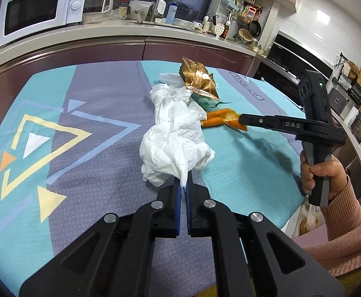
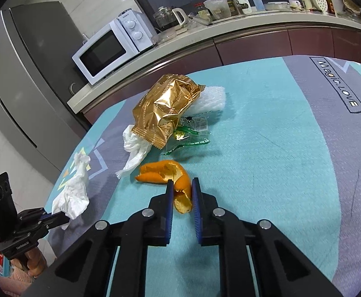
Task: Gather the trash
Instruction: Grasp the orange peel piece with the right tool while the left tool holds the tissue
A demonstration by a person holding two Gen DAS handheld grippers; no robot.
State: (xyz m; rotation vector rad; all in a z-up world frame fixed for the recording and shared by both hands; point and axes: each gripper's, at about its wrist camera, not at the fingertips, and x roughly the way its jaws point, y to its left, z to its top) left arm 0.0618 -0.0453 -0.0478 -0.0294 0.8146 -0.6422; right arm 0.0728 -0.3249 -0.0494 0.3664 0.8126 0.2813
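Note:
My left gripper (image 1: 184,180) is shut on a crumpled white tissue (image 1: 175,143), which bunches up just past its tips; the right wrist view shows that gripper (image 2: 64,219) at the lower left with the tissue (image 2: 74,195). My right gripper (image 2: 182,185) is shut on the near end of an orange peel (image 2: 163,170), and the pads pinch it from both sides. The left wrist view shows this gripper (image 1: 242,122) reaching in from the right to the peel (image 1: 220,118). Behind lie a gold foil wrapper (image 2: 165,109), a clear green wrapper (image 2: 192,133), another tissue (image 2: 133,148) and white foam packing (image 2: 210,101).
A teal and grey patterned cloth (image 2: 279,148) covers the table. Beyond its far edge runs a kitchen counter with a white microwave (image 1: 39,10) and several bottles. A grey fridge (image 2: 32,74) stands at the left. A hand (image 1: 326,173) in a pink sleeve holds the right gripper.

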